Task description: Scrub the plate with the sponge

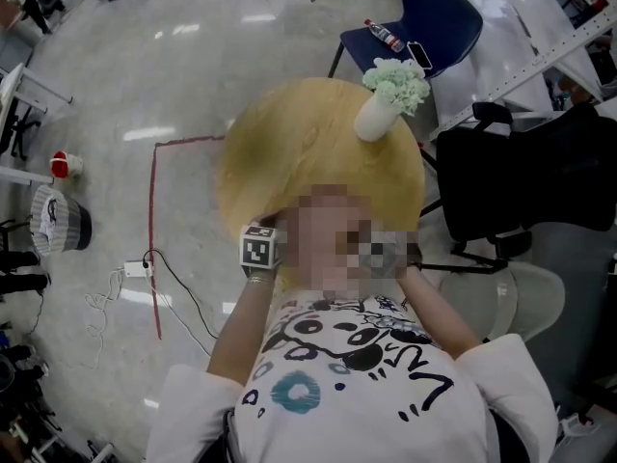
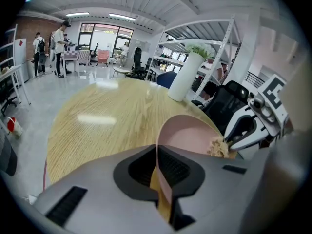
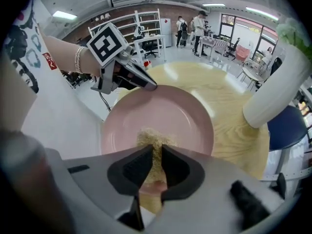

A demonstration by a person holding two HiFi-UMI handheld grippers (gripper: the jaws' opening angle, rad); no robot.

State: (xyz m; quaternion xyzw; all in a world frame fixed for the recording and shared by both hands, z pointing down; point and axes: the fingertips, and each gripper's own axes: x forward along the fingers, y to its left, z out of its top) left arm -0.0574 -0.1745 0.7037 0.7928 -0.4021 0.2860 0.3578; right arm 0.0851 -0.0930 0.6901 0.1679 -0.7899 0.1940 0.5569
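Note:
A pink plate hangs tilted above the round wooden table. My left gripper is shut on its rim, and in the right gripper view the left gripper clamps the plate's far edge. My right gripper is shut on a tan sponge, which presses against the plate's face. In the left gripper view the sponge rests at the rim of the plate, with the right gripper behind it. In the head view a mosaic patch hides the plate; only the left gripper's marker cube shows.
A white vase with green flowers stands at the table's far right side. A blue chair and a black chair stand to the right of the table. Metal shelving stands behind, and people stand far off.

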